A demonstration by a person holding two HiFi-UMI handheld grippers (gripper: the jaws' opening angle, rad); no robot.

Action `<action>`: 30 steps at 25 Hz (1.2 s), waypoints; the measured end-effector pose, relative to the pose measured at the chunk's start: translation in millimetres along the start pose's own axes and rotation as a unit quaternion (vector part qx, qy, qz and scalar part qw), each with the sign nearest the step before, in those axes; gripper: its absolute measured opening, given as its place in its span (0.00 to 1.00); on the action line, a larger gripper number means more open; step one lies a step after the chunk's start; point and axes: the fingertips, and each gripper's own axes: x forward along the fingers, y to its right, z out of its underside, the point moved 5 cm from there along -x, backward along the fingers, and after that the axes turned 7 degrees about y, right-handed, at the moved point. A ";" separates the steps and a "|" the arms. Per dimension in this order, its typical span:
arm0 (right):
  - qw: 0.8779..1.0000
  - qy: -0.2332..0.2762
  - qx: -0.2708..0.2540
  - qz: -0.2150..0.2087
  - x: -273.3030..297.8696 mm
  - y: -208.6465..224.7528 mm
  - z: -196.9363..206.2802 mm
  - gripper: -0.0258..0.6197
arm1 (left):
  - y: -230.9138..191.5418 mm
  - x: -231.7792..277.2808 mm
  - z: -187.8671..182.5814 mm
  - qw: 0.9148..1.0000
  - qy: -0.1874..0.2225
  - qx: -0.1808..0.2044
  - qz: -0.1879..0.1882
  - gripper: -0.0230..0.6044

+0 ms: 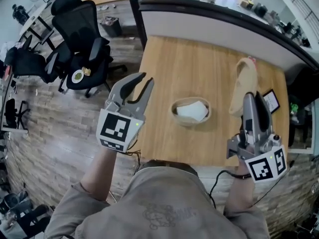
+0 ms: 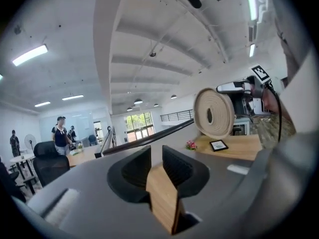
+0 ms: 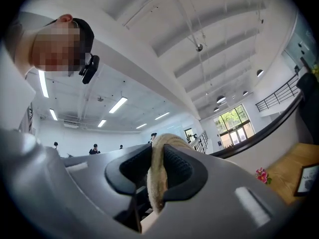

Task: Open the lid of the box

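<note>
A round woven box stands uncovered in the middle of the wooden table, with something white inside it. Its woven lid is lifted off to the right and stands on edge, with my right gripper shut on its rim. In the right gripper view the rope-like rim is pinched between the pads. The left gripper view shows the lid as a round disc held up in the air. My left gripper hovers by the table's left edge, jaws a little apart with nothing between them.
A small framed picture lies at the table's right side, and pink flowers stand near it. A curved dark-topped partition borders the table's far side. Black office chairs stand on the floor to the left.
</note>
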 end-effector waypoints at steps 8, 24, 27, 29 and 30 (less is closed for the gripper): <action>1.000 0.015 -0.014 -0.021 -15.4 -20.4 -30.3 0.17 | 7.8 -24.7 -39.5 0.999 0.035 -0.020 -0.006 0.10; 0.999 -0.041 -0.003 -0.006 -23.0 -19.8 -3.4 0.17 | 12.5 -31.2 -33.9 0.999 0.035 -0.030 -0.001 0.03; 0.999 -0.042 -0.003 -0.006 -21.0 -19.8 -1.2 0.17 | 10.0 -32.3 -32.3 0.999 0.033 -0.032 -0.004 0.03; 0.999 -0.045 -0.007 -0.005 -20.1 -19.9 -0.6 0.17 | 8.1 -32.8 -31.7 0.999 0.031 -0.031 -0.005 0.03; 0.999 -0.046 -0.010 -0.005 -20.0 -19.9 0.0 0.17 | 7.7 -33.1 -31.5 0.999 0.030 -0.029 -0.005 0.03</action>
